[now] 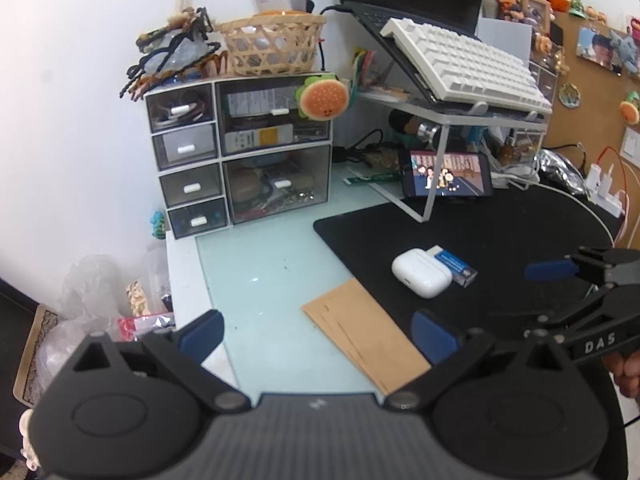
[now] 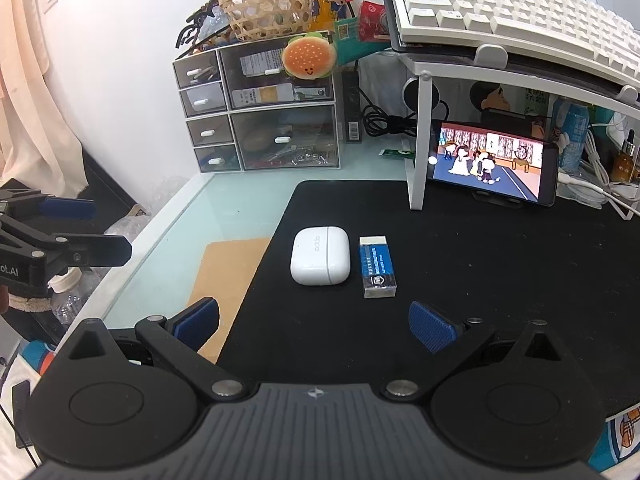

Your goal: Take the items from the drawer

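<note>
A clear drawer organiser (image 1: 240,152) (image 2: 260,108) stands at the back left of the desk, all its drawers shut. A white earbud case (image 1: 421,273) (image 2: 320,255) and a blue eraser (image 1: 456,266) (image 2: 378,266) lie side by side on the black desk mat (image 1: 500,224) (image 2: 480,260). My left gripper (image 1: 316,334) is open and empty, low over the glass desk edge. My right gripper (image 2: 314,326) is open and empty, just in front of the case and eraser. Each gripper also shows at the edge of the other's view.
A brown card sheet (image 1: 364,340) (image 2: 228,272) lies at the mat's left edge. A white laptop stand (image 2: 424,128) carries a keyboard (image 2: 500,8); a phone (image 2: 492,162) plays beneath it. A woven basket (image 2: 268,8) and burger plush (image 2: 308,58) sit on the organiser.
</note>
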Demonstrator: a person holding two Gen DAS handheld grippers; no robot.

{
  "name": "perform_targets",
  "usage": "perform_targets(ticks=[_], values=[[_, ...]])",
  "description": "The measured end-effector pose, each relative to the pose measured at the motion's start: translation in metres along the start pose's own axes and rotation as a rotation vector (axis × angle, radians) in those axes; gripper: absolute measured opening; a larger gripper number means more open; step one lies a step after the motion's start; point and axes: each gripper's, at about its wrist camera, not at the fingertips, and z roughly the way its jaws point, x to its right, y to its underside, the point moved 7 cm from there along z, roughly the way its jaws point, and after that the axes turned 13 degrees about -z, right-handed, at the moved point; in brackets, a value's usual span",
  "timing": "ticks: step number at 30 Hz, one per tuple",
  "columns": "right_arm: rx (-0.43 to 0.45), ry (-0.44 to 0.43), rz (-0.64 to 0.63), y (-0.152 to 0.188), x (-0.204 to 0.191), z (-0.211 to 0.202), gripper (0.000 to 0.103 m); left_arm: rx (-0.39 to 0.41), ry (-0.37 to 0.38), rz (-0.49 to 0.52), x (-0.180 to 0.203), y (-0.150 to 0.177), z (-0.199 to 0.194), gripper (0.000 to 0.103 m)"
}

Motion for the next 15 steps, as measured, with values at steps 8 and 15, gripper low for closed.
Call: perform_targets(ticks=[8,15], values=[[0.012,0.015,-0.006,-0.002,0.006,0.000,0.103,0.014,0.013,-0.007,0.006,-0.006,-0.001,0.102],[0.021,0.022,-0.012,-0.003,0.011,-0.001,0.103,0.017,0.009,-0.002,0.013,-0.011,0.001,0.102]])
